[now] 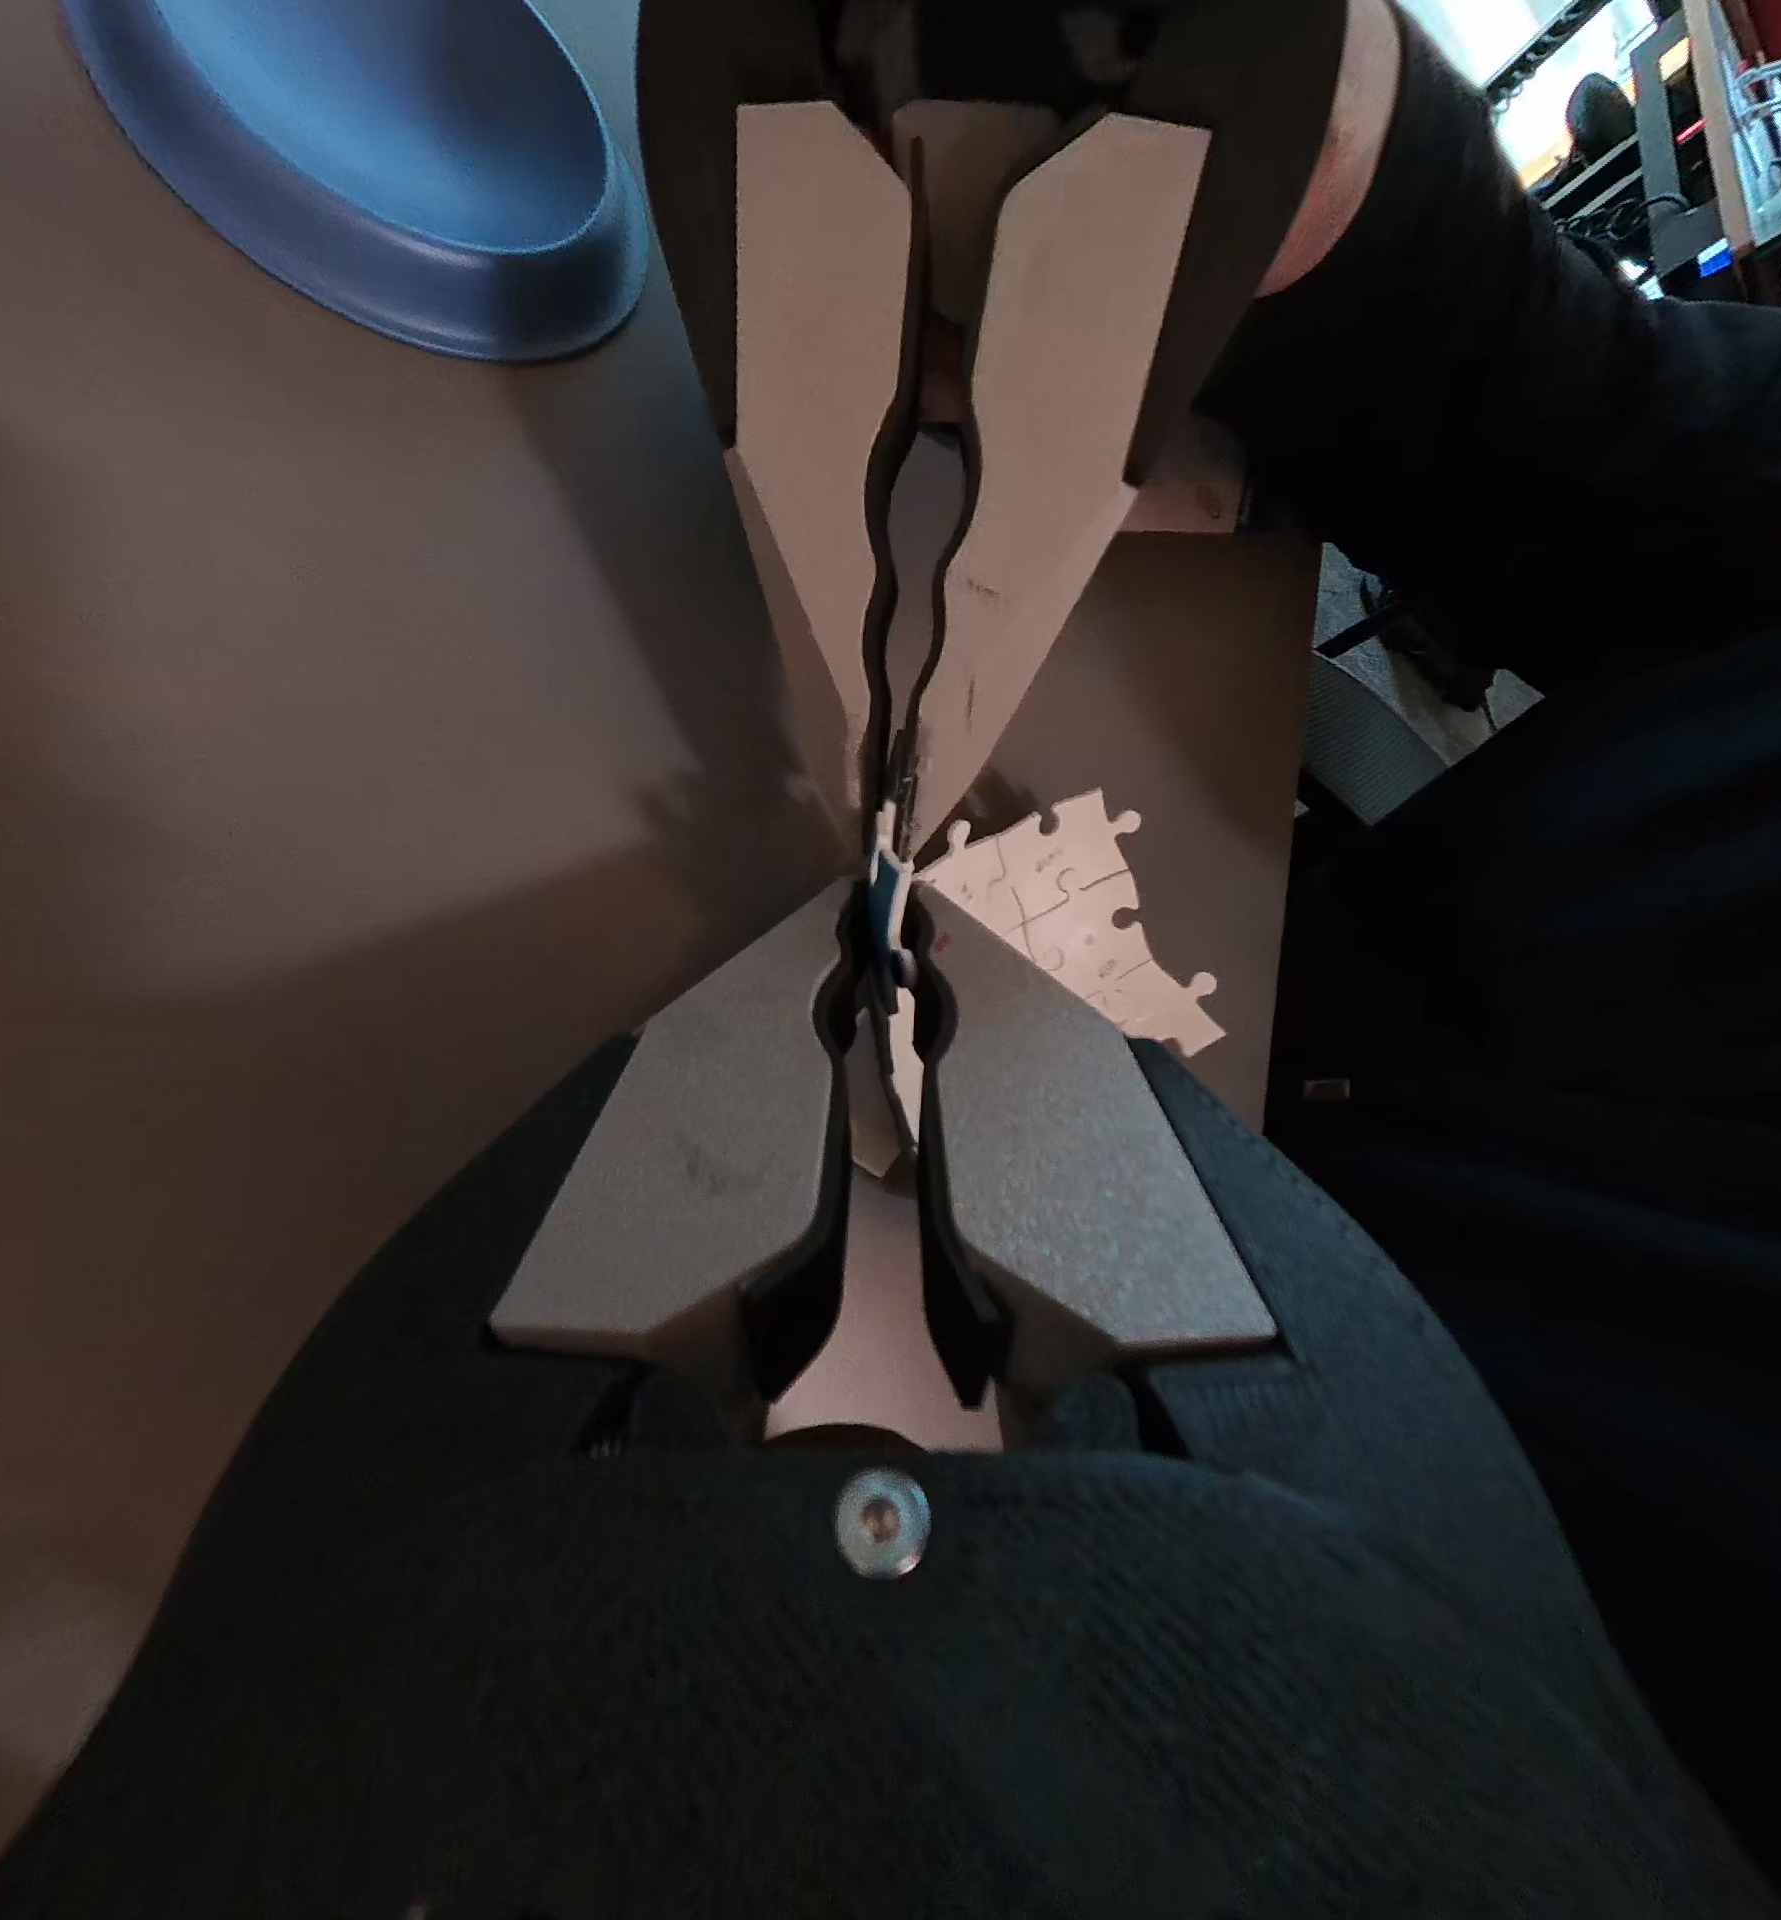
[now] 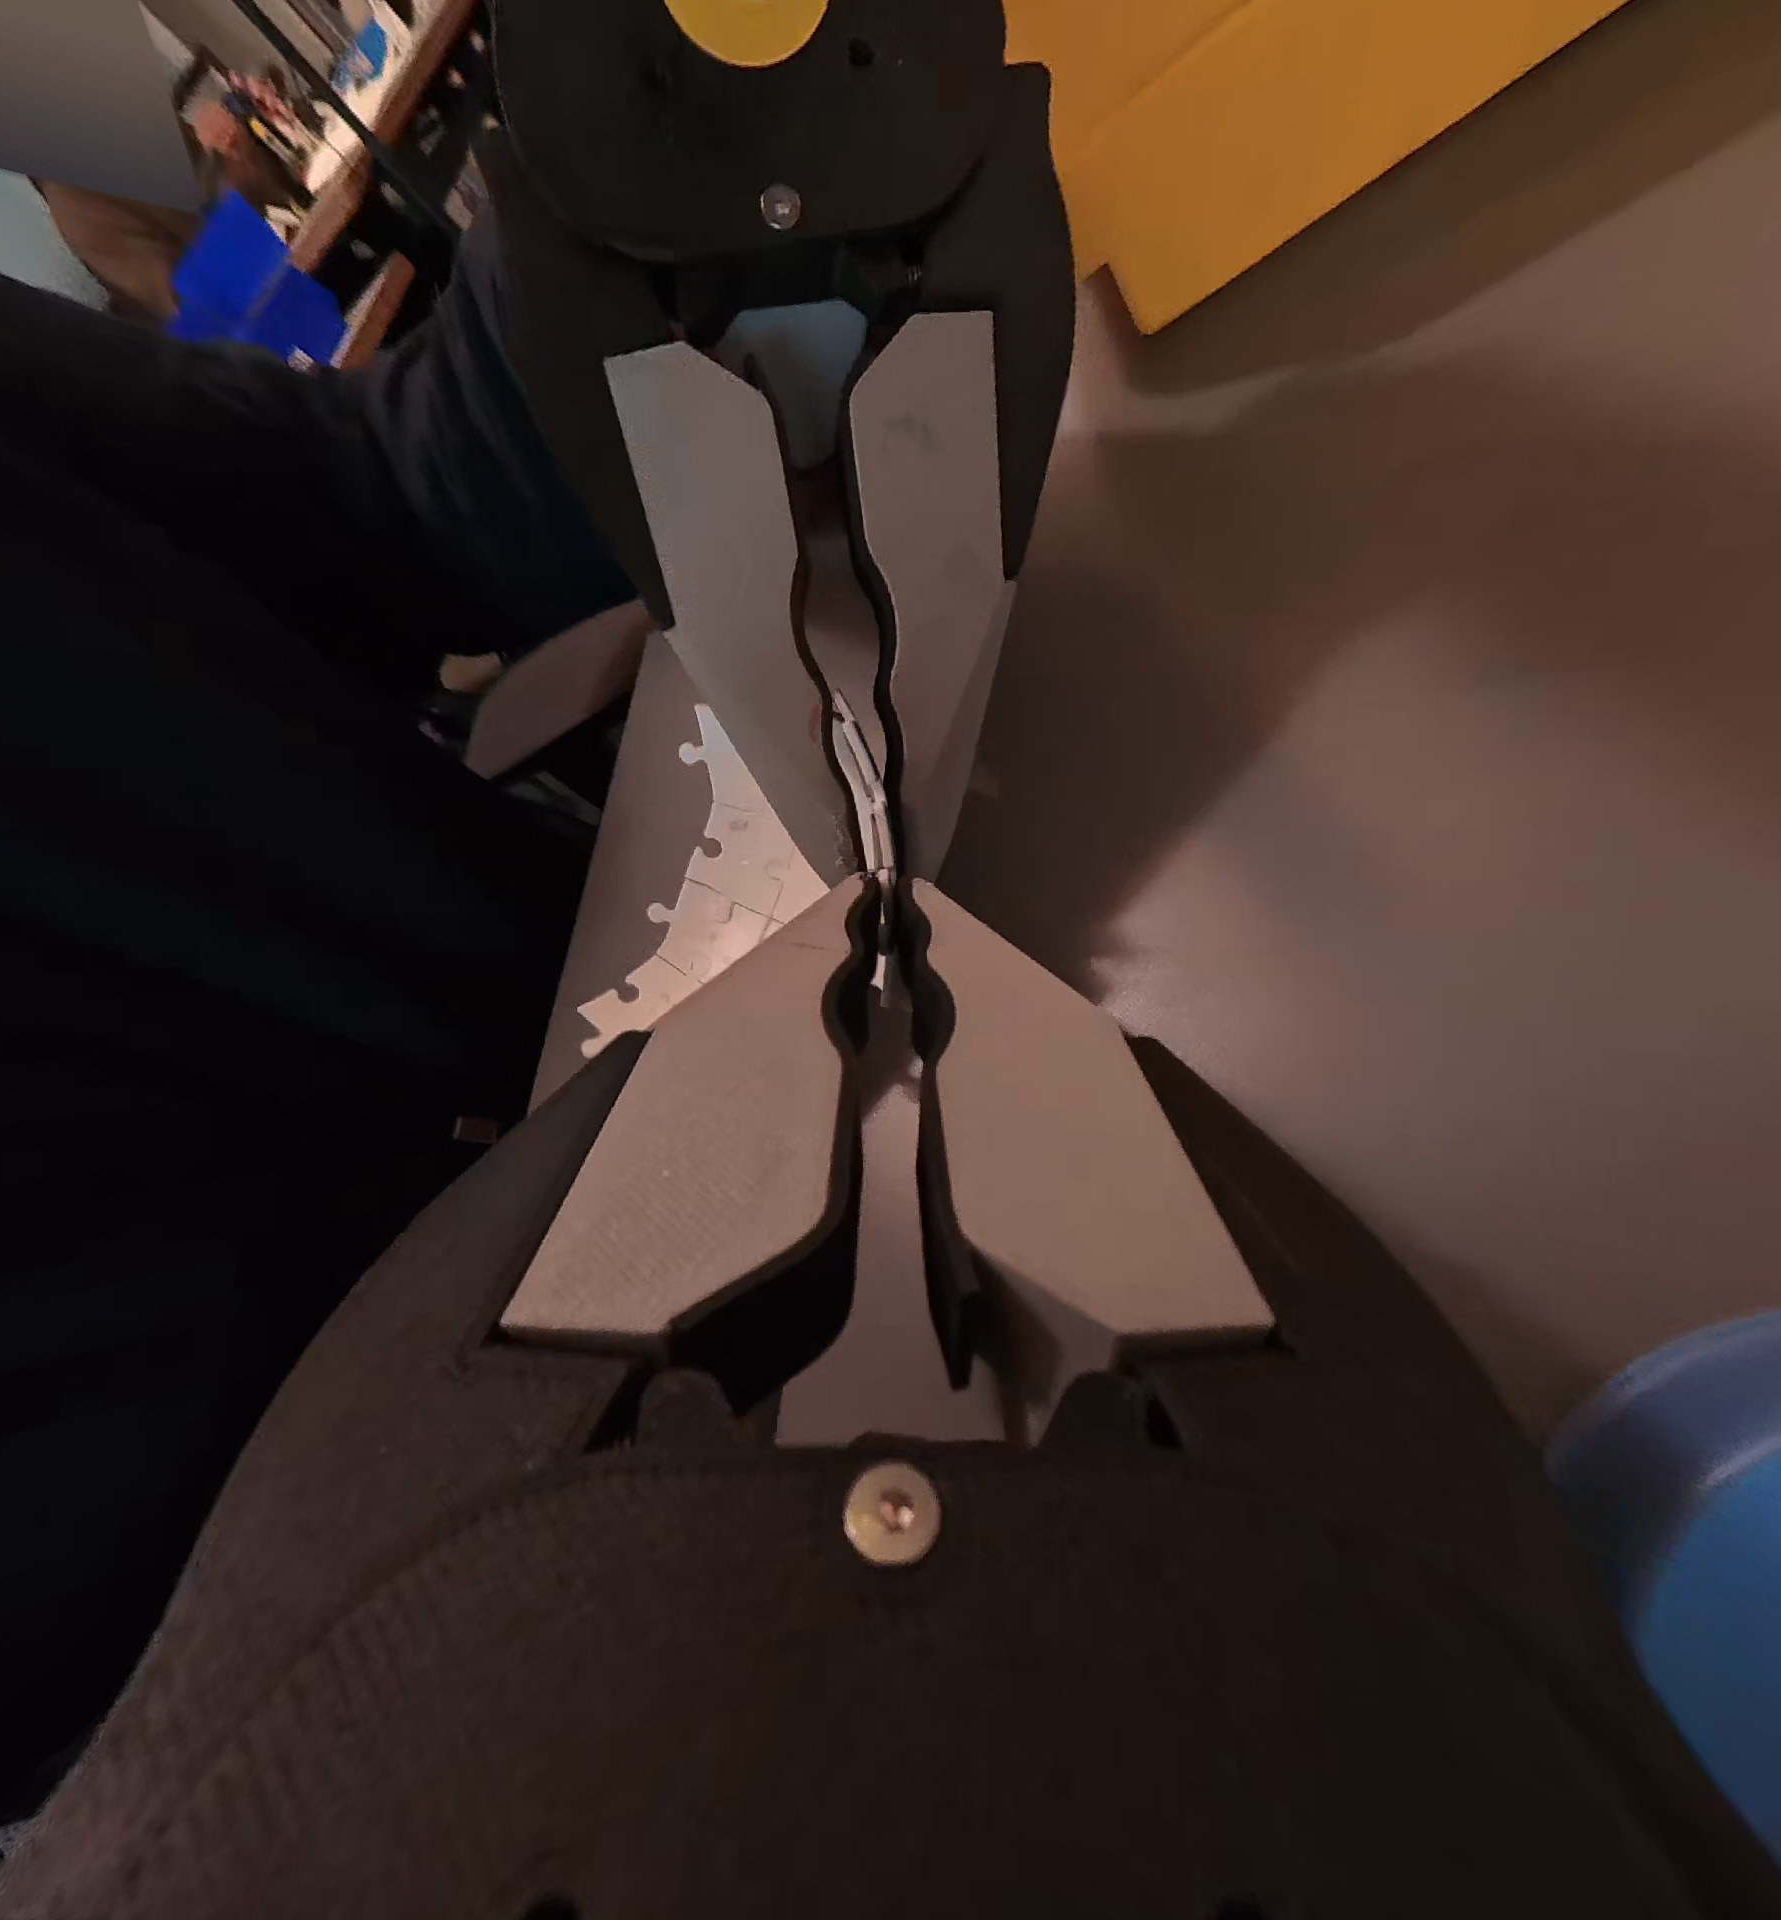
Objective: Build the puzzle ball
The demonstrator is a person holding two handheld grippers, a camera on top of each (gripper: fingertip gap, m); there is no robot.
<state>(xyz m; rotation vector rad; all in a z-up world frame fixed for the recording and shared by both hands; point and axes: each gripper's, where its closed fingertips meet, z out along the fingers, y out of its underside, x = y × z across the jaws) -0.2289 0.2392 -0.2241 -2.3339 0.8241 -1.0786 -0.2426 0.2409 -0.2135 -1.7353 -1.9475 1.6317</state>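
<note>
My two grippers meet tip to tip above the brown table point(image 1: 294, 727). My left gripper point(image 1: 888, 920) is shut on a curved strip of joined puzzle pieces point(image 1: 891, 894), seen edge-on, white with a blue face; the strip also shows in the right wrist view point(image 2: 858, 764). My right gripper point(image 2: 888, 906) is shut on a small white puzzle piece point(image 2: 883, 971), and its edge touches the end of the strip. The right gripper point(image 1: 901, 800) comes in from the top of the left wrist view. A flat joined section of white pieces point(image 1: 1083, 925) lies on the table beneath, and shows in the right wrist view too point(image 2: 730, 883).
A blue bowl point(image 1: 512, 291) stands on the table to one side; it also shows in the right wrist view point(image 2: 1748, 1558). A yellow box point(image 2: 1281, 135) lies at the far edge. A person's dark sleeve point(image 1: 1488, 364) holds the right gripper. The table edge point(image 1: 1281, 831) runs close by. The blue bowl point(image 1: 512, 291) is about 12 cm from both grippers' fingertips. My right wrist view point(image 2: 1650, 1481) looks at it from another angle.
</note>
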